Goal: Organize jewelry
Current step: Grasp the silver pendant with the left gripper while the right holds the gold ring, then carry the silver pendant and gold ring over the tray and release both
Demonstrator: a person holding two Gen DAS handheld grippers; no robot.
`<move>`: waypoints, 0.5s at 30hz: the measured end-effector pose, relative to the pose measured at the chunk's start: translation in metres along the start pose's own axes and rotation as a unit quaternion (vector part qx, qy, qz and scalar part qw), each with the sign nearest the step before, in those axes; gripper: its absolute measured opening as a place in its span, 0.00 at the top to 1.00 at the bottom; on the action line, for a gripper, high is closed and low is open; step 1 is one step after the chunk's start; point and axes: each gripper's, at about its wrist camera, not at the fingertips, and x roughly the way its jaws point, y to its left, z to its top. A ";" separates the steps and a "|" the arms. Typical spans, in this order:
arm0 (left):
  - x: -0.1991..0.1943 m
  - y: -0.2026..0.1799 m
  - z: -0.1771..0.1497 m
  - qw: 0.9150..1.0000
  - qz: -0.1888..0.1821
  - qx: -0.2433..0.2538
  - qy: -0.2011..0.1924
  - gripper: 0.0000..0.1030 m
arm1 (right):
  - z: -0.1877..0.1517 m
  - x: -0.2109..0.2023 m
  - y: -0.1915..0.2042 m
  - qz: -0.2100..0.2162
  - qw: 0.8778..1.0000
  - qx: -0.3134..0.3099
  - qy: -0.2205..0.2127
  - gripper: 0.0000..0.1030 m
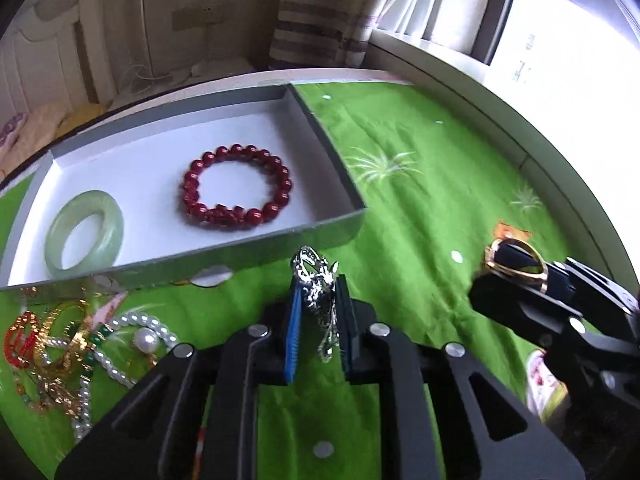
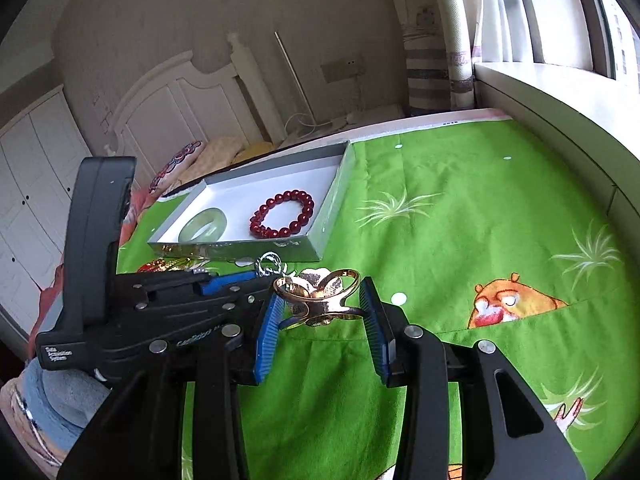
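A grey box (image 1: 280, 246) with a white floor holds a red bead bracelet (image 1: 238, 188) and a green jade bangle (image 1: 84, 234). It also shows in the right wrist view (image 2: 320, 236) with the bracelet (image 2: 282, 214) and bangle (image 2: 203, 224). My left gripper (image 1: 318, 292) is shut on a silver chain piece (image 1: 316, 284), just in front of the box's near wall. My right gripper (image 2: 320, 300) is shut on a gold butterfly bangle (image 2: 320, 298), above the green cloth to the right of the left gripper; it shows in the left wrist view (image 1: 516, 264).
A pile of pearl, gold and red jewelry (image 1: 76, 344) lies on the green cloth (image 1: 420, 208) left of my left gripper. A white window ledge (image 1: 460, 76) runs along the right. A bed with pillows (image 2: 200, 156) lies beyond the table.
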 end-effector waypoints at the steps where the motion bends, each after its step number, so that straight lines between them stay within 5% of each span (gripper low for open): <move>1: -0.002 -0.001 -0.001 1.000 -0.002 0.003 -0.003 0.86 | 0.000 -0.001 0.000 0.000 1.000 0.000 -0.001 0.63; 8: -0.025 -0.013 -0.006 0.999 0.001 0.030 -0.043 0.86 | -0.001 0.000 0.001 -0.003 1.000 -0.002 -0.001 0.63; 15: -0.062 0.024 -0.004 0.997 0.009 0.001 -0.076 0.86 | 0.004 0.004 0.010 -0.015 1.000 -0.017 0.011 0.63</move>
